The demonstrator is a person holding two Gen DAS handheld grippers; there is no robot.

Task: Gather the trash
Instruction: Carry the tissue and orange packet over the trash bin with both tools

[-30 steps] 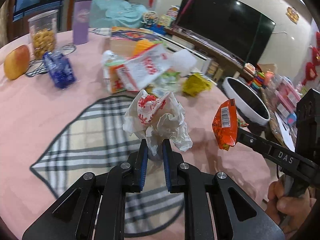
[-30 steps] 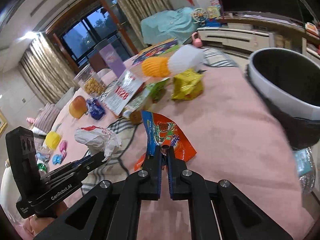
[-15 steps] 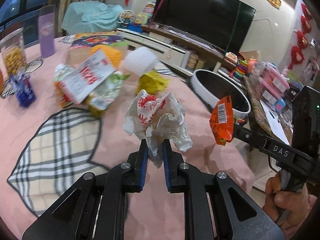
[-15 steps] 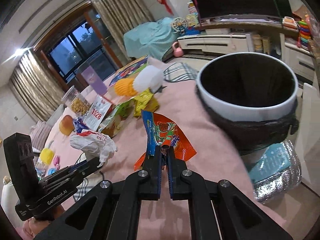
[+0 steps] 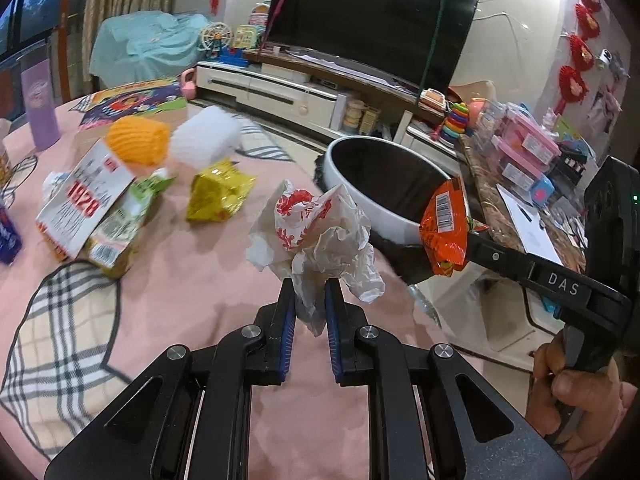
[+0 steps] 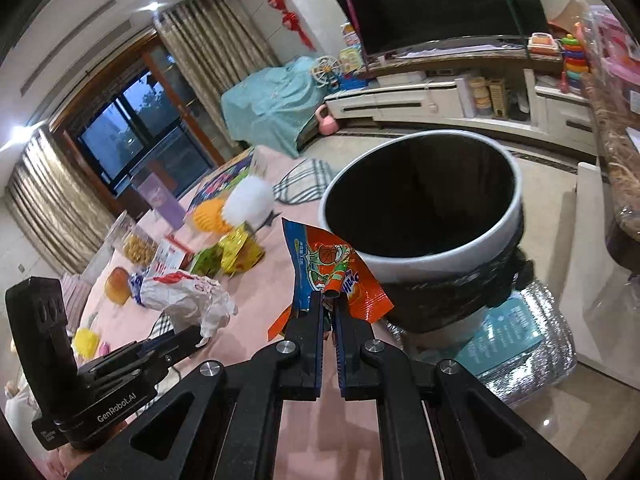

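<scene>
Over the pink table's edge, the left gripper (image 5: 310,292) pinches a crumpled white wrapper (image 5: 316,232) and the right gripper (image 6: 329,304) clamps an orange snack packet (image 6: 332,272) just short of the bin (image 6: 424,248); released early, either light piece could flutter past the rim

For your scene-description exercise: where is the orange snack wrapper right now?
The orange snack wrapper is pinched in the right tool, held beside the near rim of the trash bin.

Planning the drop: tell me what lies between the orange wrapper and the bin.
Nothing: in the right wrist view, orange wrapper hangs just before the bin, only pink tablecloth below.
</scene>
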